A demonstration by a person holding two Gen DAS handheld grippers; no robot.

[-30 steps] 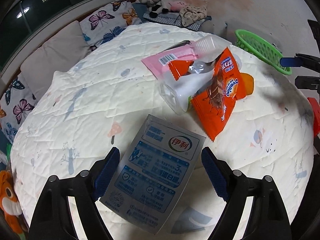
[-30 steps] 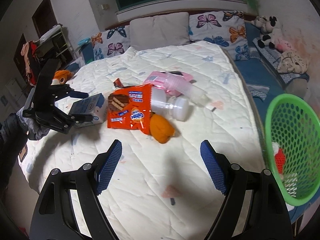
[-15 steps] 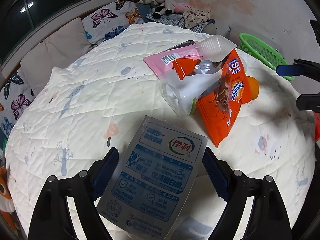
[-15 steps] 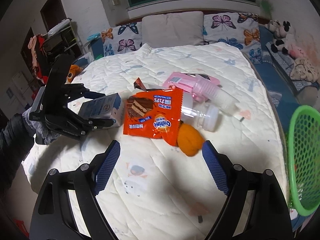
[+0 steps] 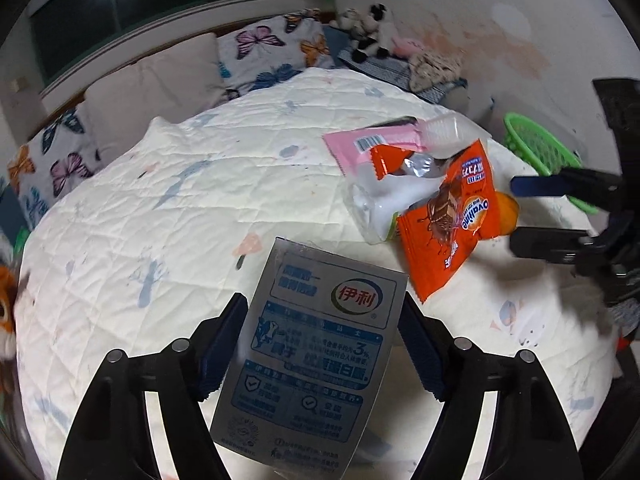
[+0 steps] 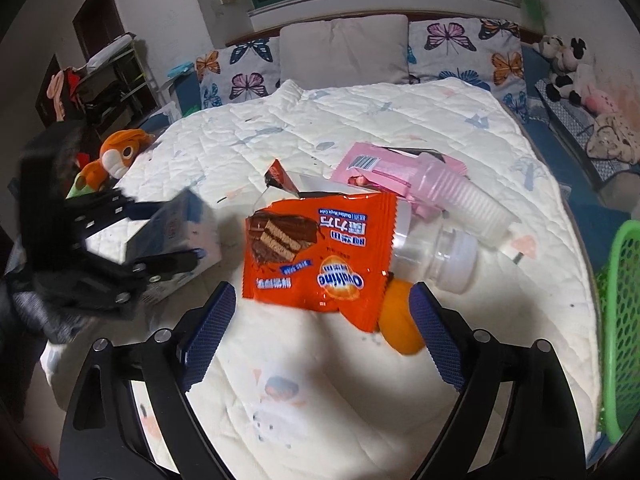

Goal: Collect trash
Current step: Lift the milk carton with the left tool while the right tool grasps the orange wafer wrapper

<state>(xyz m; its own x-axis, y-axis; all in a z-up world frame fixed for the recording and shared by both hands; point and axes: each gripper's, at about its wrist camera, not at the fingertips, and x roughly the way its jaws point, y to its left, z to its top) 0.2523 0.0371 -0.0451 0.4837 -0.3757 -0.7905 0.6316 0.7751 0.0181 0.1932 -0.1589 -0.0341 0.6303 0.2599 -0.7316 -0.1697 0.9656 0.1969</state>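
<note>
A grey-blue milk carton (image 5: 320, 344) lies on the white quilt between the fingers of my left gripper (image 5: 322, 308). Its jaws are closing and both blue pads touch the carton's sides. In the right wrist view the left gripper (image 6: 180, 232) straddles the blurred carton (image 6: 172, 236). My right gripper (image 6: 322, 292) hovers low over the orange Ovaltine wrapper (image 6: 316, 256). Its jaws are opening and press on nothing. An orange fruit (image 6: 400, 328) lies against the inside of its right finger. A clear plastic bottle (image 6: 440, 256), stacked cups (image 6: 468, 196) and a pink packet (image 6: 380, 168) lie just beyond.
A green mesh basket (image 6: 620, 320) stands off the bed's right edge. Butterfly pillows (image 6: 460, 40) line the headboard. An orange plush toy (image 6: 116, 156) sits at the bed's left edge, beside a cluttered shelf (image 6: 112, 80). Soft toys (image 6: 568, 68) lie at the back right.
The left jaws narrowed until the pads met the carton, and that view rolled. The right gripper moved in over the orange wrapper, its jaws spreading wider.
</note>
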